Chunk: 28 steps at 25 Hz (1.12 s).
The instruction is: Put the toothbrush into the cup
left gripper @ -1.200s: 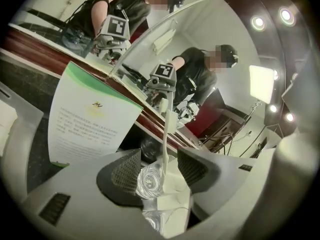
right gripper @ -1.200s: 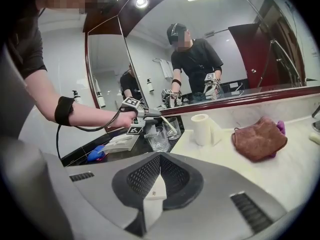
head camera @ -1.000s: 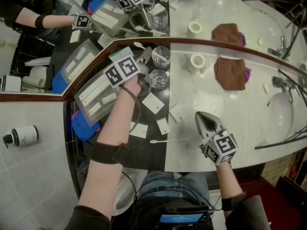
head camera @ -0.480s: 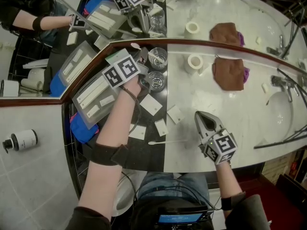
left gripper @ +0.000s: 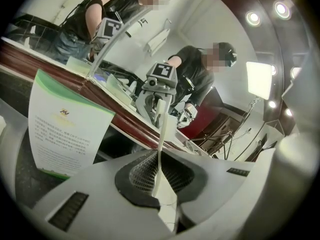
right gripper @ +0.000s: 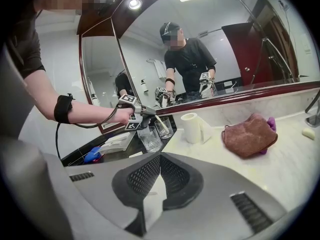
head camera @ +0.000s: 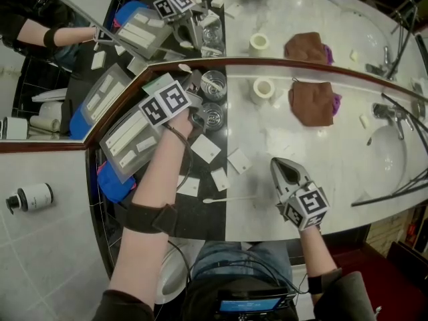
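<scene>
white bottle with black cap [head camera: 30,196]: on the tiles, well left of the left gripper [left gripper: 159,173].
clear plastic box of white cards [head camera: 130,134]: just left of that gripper.
left gripper: jaws have just been closing, now pinched on the thin white toothbrush [left gripper: 161,144].
toothbrush: runs forward from those jaws and slants into the farther clear glass cup [head camera: 214,84]; whether its end meets the bottom cannot be told.
second clear glass [head camera: 212,112]: just beside the left gripper's tip, on its right.
white roll [head camera: 263,87]: right of the cup, ahead of the right gripper [right gripper: 159,173].
right gripper: jaws pressed together, nothing between them, over the pale marble counter [head camera: 348,179].
crumpled brown cloth [head camera: 311,102]: ahead and right of the right gripper.
</scene>
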Motion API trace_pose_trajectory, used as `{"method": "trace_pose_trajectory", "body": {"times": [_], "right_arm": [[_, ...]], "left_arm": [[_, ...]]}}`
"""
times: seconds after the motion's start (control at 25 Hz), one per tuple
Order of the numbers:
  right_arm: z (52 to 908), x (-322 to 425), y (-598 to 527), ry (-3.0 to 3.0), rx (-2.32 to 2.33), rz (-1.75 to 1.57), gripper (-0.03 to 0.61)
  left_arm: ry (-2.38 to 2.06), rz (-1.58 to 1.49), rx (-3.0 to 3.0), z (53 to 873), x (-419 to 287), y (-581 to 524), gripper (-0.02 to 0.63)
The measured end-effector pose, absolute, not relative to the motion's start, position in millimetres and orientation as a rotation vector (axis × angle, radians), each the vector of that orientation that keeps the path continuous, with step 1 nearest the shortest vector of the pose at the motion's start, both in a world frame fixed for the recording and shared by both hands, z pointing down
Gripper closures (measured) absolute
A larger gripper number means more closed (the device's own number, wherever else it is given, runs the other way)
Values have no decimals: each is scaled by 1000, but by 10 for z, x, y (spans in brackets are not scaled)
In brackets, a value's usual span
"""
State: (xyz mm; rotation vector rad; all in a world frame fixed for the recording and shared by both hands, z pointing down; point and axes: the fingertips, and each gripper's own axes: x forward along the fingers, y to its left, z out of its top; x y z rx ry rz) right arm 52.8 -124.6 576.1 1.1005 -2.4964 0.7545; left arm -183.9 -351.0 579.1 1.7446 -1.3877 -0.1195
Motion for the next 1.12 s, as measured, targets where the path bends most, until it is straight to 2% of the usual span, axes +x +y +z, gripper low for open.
{"method": "trace_pose_trajectory", "body": {"times": [1.12], "right_arm": [[5248, 920, -964, -2566, 1082, 680, 568]], "left_arm": [[-1560, 52, 1952, 4725, -1537, -3041, 592]]}}
